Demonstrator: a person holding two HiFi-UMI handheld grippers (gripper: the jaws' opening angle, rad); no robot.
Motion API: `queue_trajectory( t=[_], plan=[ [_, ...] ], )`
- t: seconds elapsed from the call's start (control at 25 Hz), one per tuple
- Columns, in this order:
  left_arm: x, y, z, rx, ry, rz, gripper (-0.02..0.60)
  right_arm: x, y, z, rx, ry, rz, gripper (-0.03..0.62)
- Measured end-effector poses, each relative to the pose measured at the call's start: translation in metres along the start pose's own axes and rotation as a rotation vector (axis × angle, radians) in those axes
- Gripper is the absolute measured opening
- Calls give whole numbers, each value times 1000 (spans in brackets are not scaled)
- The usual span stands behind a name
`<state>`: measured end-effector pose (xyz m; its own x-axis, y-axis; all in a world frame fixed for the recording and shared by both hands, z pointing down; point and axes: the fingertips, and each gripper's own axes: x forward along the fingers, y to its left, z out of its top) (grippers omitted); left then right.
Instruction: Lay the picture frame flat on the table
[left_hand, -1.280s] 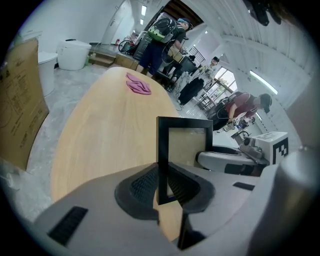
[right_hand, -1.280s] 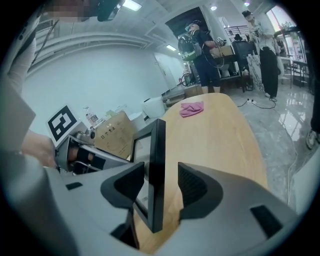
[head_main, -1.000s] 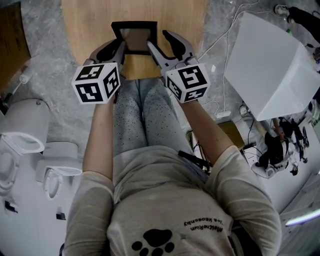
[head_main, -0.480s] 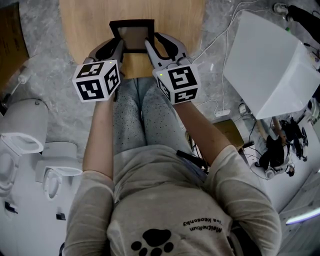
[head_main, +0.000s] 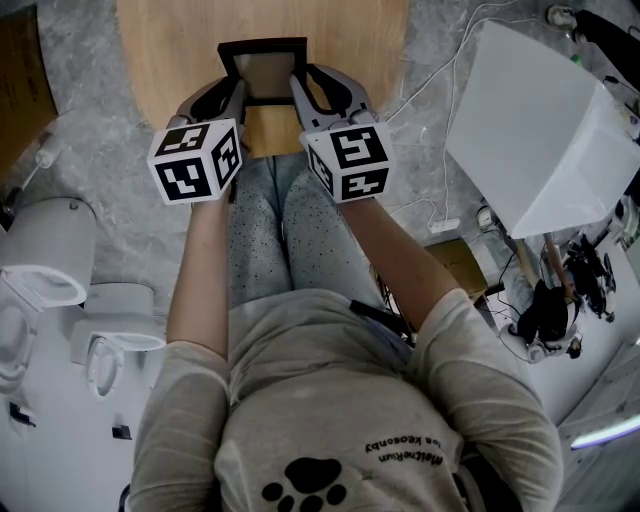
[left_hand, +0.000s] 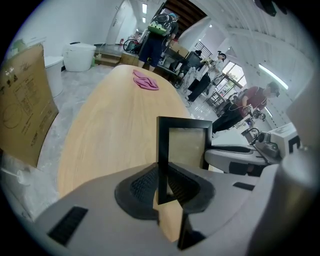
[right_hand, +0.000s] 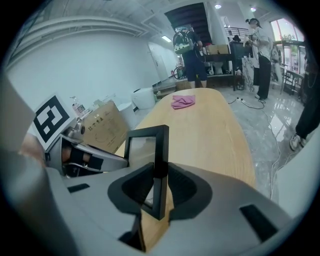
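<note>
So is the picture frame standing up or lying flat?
Standing up. The picture frame stands on edge over the table, its front facing sideways rather than up.

Pink cloth (left_hand: 145, 80) (crumpled), cardboard box (left_hand: 22, 102)

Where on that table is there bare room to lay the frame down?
The bare wood of the table between the picture frame and the pink cloth at the far end is free. Crowded: the near edge, around that frame.

Bright even light; gripper views warp and darken toward edges.
</note>
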<state>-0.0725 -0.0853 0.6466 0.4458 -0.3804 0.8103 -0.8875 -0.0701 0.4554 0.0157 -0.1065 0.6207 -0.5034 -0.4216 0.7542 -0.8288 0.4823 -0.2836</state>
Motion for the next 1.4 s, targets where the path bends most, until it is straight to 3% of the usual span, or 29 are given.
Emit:
queue_trajectory(
  t=[0.72,1.2,1.4],
  plan=[
    [18,10,0,35,56,21,66,22,-13,-14,128,23,7,75],
    [33,17,4,21,82,24,64,41,-24,-16,152,48,7,75],
    [39,21,8,7,80,20,49,59,-36,-15,150,77,-36,74]
  ],
)
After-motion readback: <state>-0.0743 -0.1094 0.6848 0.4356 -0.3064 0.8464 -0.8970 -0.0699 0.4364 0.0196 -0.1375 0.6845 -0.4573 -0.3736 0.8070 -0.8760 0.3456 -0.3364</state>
